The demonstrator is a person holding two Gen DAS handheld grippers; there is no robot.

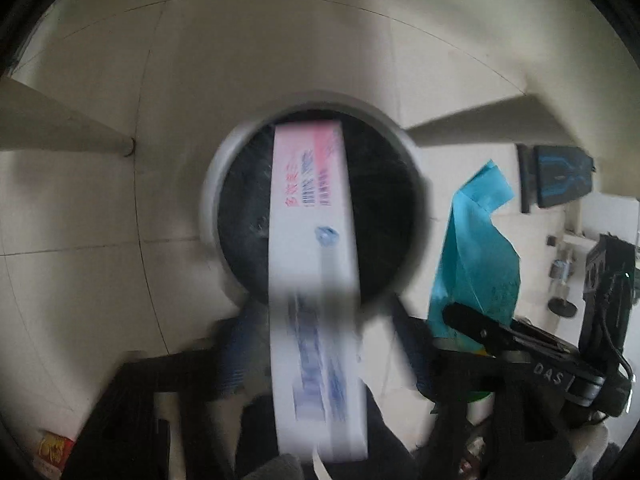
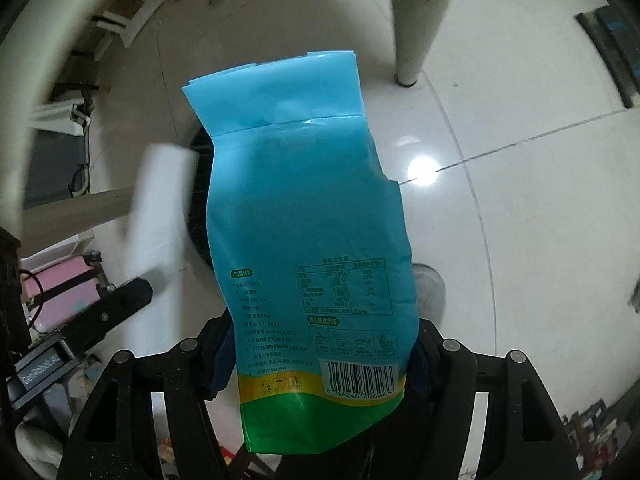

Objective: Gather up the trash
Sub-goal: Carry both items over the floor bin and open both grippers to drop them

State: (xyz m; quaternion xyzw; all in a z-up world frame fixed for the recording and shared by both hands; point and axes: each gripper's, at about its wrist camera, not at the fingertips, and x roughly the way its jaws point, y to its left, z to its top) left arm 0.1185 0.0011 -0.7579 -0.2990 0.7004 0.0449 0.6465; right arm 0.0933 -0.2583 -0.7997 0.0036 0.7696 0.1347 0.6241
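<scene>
In the left wrist view a long white box (image 1: 316, 264) with red and blue print hangs blurred over a round white trash bin with a black liner (image 1: 240, 208). My left gripper (image 1: 320, 360) has its blue-padded fingers (image 1: 230, 364) spread on either side of the box, apart from it. My right gripper (image 2: 320, 364) is shut on a blue snack bag (image 2: 304, 216) with a green and yellow bottom and holds it up over the floor. The bag (image 1: 472, 256) and the right gripper's body (image 1: 540, 356) also show at the right of the left wrist view. The white box (image 2: 160, 208) appears blurred beside the bin (image 2: 198, 208) in the right wrist view.
White tiled floor (image 2: 520, 160) lies all around. A table leg (image 2: 408, 20) stands behind the bag and another leg (image 1: 68, 128) at the left. A red packet (image 1: 54, 448) lies at the lower left. A black and blue device (image 1: 560, 176) sits at the right.
</scene>
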